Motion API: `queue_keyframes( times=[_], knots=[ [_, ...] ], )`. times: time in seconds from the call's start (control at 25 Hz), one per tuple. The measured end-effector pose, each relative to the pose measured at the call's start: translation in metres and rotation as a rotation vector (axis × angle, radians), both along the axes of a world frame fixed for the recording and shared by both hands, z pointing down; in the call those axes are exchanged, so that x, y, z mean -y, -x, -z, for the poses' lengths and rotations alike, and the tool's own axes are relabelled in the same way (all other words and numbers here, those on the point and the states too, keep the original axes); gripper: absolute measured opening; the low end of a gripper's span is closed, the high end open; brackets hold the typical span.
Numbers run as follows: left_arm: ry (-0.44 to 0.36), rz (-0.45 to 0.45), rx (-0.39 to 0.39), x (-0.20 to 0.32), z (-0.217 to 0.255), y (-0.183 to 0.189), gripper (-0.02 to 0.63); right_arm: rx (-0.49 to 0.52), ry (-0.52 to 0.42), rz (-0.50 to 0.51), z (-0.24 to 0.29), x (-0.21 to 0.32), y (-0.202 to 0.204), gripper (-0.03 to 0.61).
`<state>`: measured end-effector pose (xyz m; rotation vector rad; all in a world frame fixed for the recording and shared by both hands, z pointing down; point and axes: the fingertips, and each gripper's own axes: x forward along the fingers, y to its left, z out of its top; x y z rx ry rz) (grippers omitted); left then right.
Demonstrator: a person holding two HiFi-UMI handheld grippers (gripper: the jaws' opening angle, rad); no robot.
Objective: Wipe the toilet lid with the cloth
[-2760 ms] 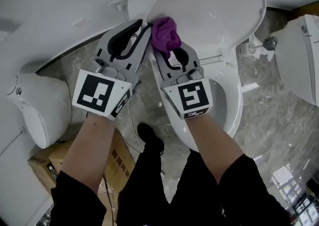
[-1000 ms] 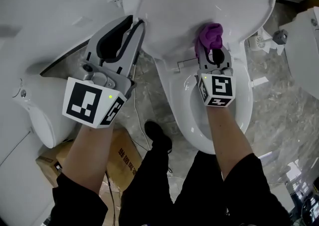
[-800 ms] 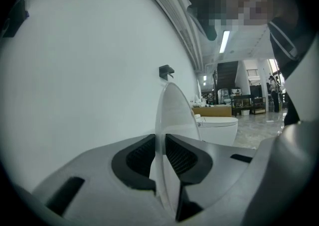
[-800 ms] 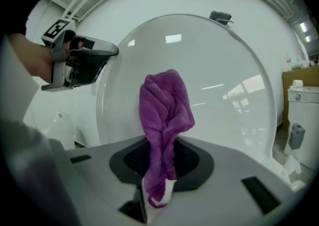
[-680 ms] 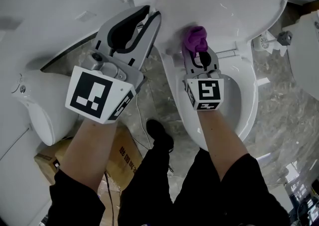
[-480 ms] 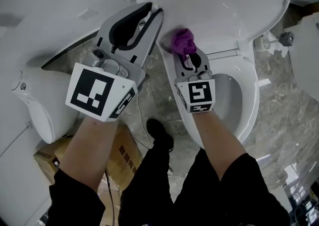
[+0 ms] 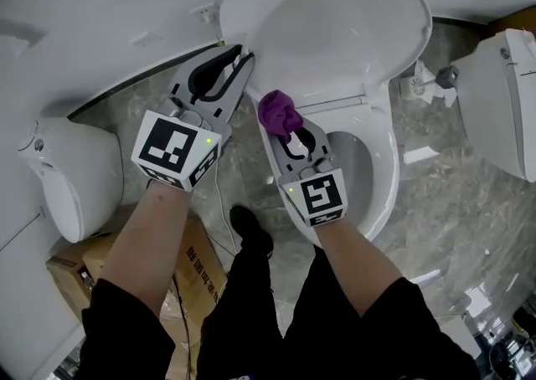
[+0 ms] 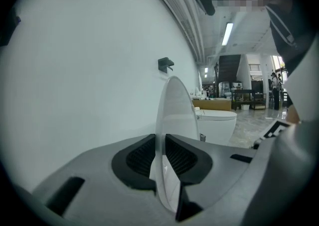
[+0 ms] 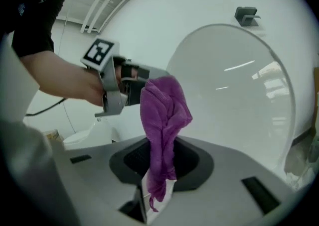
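Note:
The white toilet lid (image 7: 335, 31) stands raised over the seat (image 7: 378, 165). My left gripper (image 7: 242, 54) is shut on the lid's left edge; in the left gripper view the thin lid edge (image 8: 172, 115) runs between the jaws of that gripper (image 8: 161, 144). My right gripper (image 7: 282, 125) is shut on a bunched purple cloth (image 7: 278, 112), held by the lid's lower left edge, close below the left gripper. In the right gripper view the cloth (image 9: 163, 113) rises from the right gripper (image 9: 160, 159), with the lid (image 9: 234, 95) behind and the left gripper (image 9: 119, 88) at its left. Contact between cloth and lid cannot be told.
Another white toilet (image 7: 71, 182) stands at the left and a third (image 7: 502, 89) at the right. A cardboard box (image 7: 199, 276) lies on the marble floor (image 7: 452, 194) by the person's legs. A water valve (image 7: 437, 79) sits right of the lid.
The right gripper has carried the cloth from the lid's lower middle leftward and down to the lower left edge. The left gripper stays clamped on the lid's left edge.

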<state>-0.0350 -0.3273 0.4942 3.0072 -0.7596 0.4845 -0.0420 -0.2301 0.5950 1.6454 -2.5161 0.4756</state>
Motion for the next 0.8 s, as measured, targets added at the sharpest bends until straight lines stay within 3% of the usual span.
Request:
queue_keyframes(
  times=[0.16,0.44,0.64,0.8],
  knots=[
    [0.017,-0.022,0.045,-0.012,0.001,-0.001,0.071,0.024,-0.053,-0.019,0.07,-0.031,-0.018,0.097],
    [0.028,-0.14,0.135,-0.058,0.007,0.001,0.071,0.058,-0.108,0.016,0.185,-0.087,-0.02,0.097],
    [0.049,-0.212,0.171,-0.103,0.009,0.003,0.074,0.049,-0.105,0.058,0.238,-0.121,-0.021,0.097],
    [0.104,-0.319,0.184,-0.152,0.005,0.004,0.089,0.044,-0.092,0.054,0.259,-0.139,-0.029,0.098]
  ],
)
